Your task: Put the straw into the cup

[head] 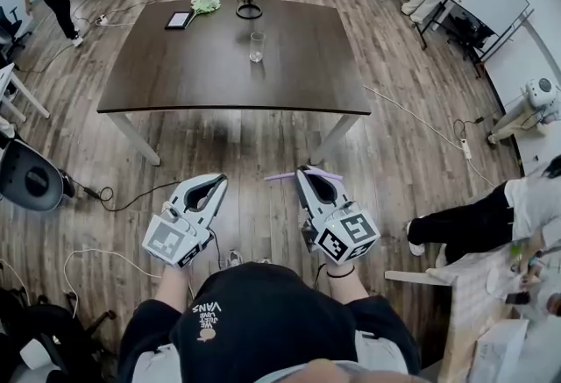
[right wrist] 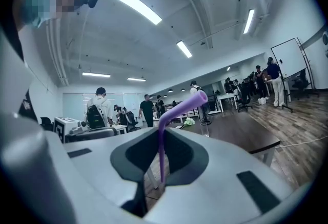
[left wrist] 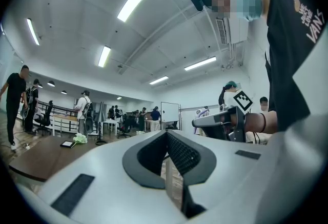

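Purple bendy plastic straw (right wrist: 161, 152) is pinched upright in the right gripper (head: 308, 173), its lower shaft between the pads and its bent upper end angling up and off to the right in the right gripper view. In the head view it shows as a thin lilac bar lying across the jaw tips. The jaws are narrowed to a slim gap and clamp the shaft. Left gripper (head: 214, 182) is held level beside it, jaw tips together with nothing between them. Clear glass cup (head: 256, 46) stands alone on the dark brown wooden table (head: 219, 74), well apart from both grippers, with open floor between. Step in hand, as I judge it: carrying the straw, approach not yet made. The next move calls for closing on the table, bringing the straw's lower end over the cup's rim, lowering it in, then letting go.
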A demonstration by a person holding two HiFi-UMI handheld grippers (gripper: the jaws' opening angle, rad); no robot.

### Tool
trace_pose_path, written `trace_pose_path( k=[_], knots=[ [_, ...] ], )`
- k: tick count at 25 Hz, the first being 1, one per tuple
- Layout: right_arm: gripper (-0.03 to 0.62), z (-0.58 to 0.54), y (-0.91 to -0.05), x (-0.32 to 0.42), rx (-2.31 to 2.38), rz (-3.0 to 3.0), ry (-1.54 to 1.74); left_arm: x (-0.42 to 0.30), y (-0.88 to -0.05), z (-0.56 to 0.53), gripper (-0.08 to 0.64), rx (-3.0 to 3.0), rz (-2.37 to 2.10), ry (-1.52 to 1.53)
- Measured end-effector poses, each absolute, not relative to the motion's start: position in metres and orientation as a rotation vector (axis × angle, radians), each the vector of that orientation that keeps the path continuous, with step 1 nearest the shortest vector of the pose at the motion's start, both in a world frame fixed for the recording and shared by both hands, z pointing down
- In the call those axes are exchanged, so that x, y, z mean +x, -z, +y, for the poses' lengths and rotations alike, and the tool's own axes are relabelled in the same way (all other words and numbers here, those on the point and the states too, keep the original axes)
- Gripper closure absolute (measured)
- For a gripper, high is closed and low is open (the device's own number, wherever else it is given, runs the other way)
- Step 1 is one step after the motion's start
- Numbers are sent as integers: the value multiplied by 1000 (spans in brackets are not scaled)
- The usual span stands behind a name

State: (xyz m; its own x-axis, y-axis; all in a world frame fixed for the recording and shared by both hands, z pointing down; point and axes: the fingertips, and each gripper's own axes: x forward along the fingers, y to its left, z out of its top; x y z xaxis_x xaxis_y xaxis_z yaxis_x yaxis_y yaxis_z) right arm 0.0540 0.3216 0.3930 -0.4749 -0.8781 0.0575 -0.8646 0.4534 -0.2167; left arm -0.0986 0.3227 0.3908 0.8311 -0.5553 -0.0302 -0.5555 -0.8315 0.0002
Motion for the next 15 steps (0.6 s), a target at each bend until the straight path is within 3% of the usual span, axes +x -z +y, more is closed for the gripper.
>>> trace_pose_path(
  k=[15],
  knots=[
    [551, 292, -397, 35, -1709, 2548, 249, -126, -399, 281, 549, -2978, 893, -55]
  ],
)
